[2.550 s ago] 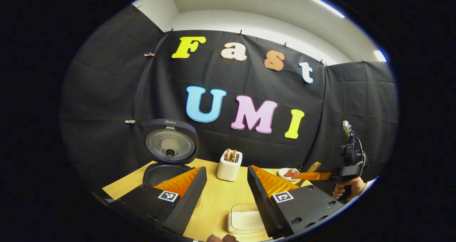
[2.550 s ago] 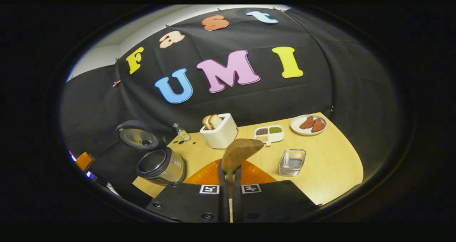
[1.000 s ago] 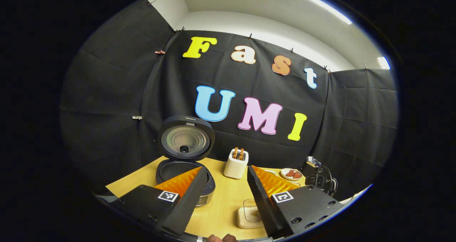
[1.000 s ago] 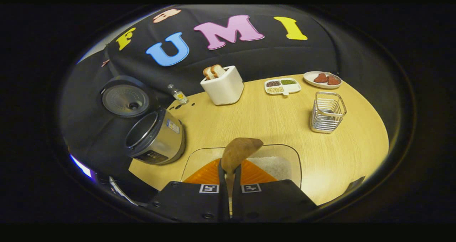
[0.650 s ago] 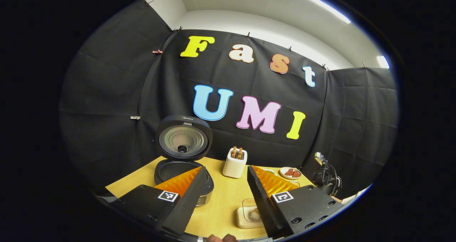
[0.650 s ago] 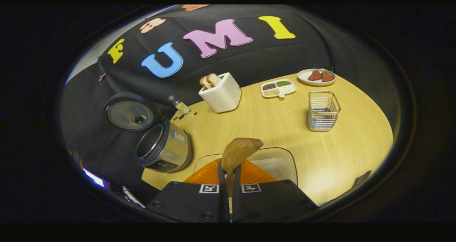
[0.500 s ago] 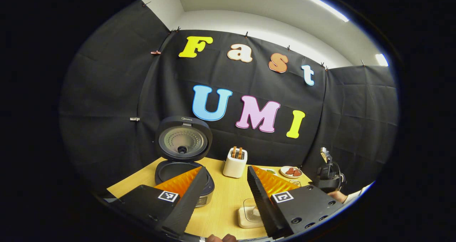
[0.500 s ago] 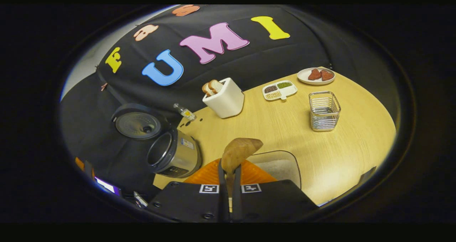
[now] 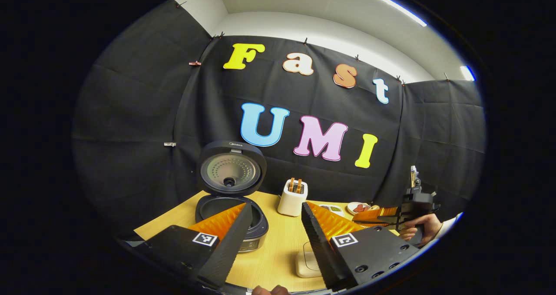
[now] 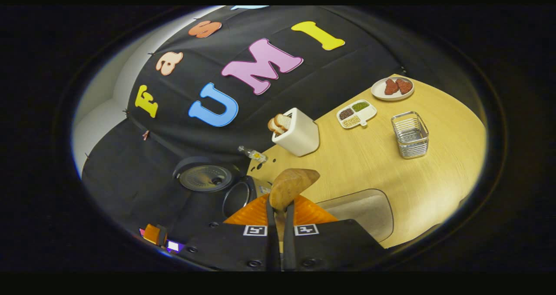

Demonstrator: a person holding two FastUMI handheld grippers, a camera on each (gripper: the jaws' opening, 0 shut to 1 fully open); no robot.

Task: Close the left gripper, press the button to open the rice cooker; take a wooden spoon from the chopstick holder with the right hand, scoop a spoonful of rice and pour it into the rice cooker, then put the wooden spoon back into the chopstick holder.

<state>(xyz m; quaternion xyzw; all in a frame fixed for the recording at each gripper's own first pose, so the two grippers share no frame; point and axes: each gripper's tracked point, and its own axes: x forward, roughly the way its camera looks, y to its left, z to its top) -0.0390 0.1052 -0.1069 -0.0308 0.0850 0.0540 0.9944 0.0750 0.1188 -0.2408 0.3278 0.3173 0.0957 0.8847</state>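
The rice cooker (image 9: 230,214) stands open at the table's left, its round lid (image 9: 232,173) upright. My left gripper (image 9: 276,206) is open and holds nothing, hanging in front of the cooker. My right gripper (image 10: 278,204) is shut on the handle of the wooden spoon (image 10: 292,183), whose brown bowl points up and left, just right of the cooker (image 10: 240,196). I cannot see into the spoon's bowl. The clear rice box (image 10: 367,212) lies low right of the spoon. The wire chopstick holder (image 10: 410,134) stands empty at the right. The right gripper (image 9: 369,217) also shows far right, held by a hand (image 9: 412,230).
A white toaster (image 10: 299,134) with bread, a divided dish (image 10: 357,112) of beans and a plate (image 10: 391,88) of red pieces line the back of the wooden table (image 10: 369,169). A small bottle (image 10: 252,154) lies near the cooker's lid (image 10: 204,177).
My right gripper has swung left with the spoon, from above the rice box toward the open cooker, and its view has tilted. The left gripper stays open and almost still.
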